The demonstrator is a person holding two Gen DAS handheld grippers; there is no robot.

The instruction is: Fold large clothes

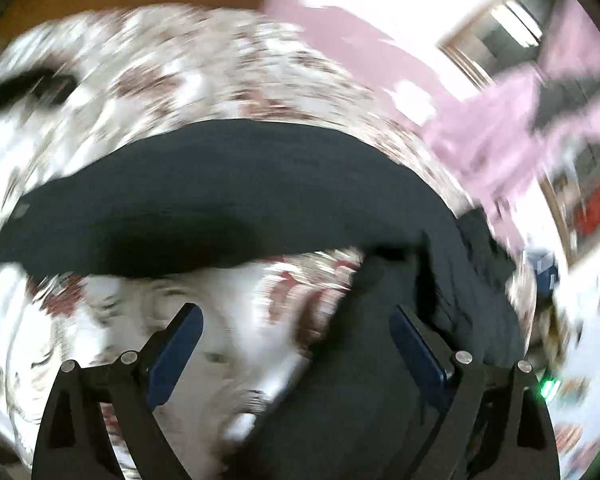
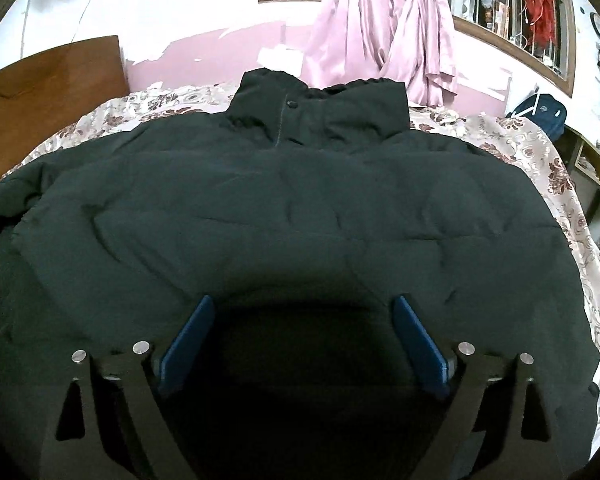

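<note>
A large black puffer jacket [image 2: 292,200] lies spread front-up on the floral bedspread [image 2: 540,148], collar [image 2: 320,112] toward the far wall. My right gripper [image 2: 302,312] is open and empty, just above the jacket's lower body. In the blurred left wrist view, one black sleeve [image 1: 220,196] stretches leftward across the bedspread [image 1: 160,76], and the jacket's body [image 1: 380,380] lies at the lower right. My left gripper [image 1: 296,320] is open and empty, its right finger [image 1: 416,344] over the black fabric, its left finger [image 1: 176,352] over the bedspread.
A wooden headboard [image 2: 48,76] stands at the far left. Pink curtains [image 2: 380,28] hang on the pink wall behind the bed, under barred windows [image 2: 508,4]. A blue bag [image 2: 540,110] and shelves [image 2: 596,168] stand at the right beside the bed.
</note>
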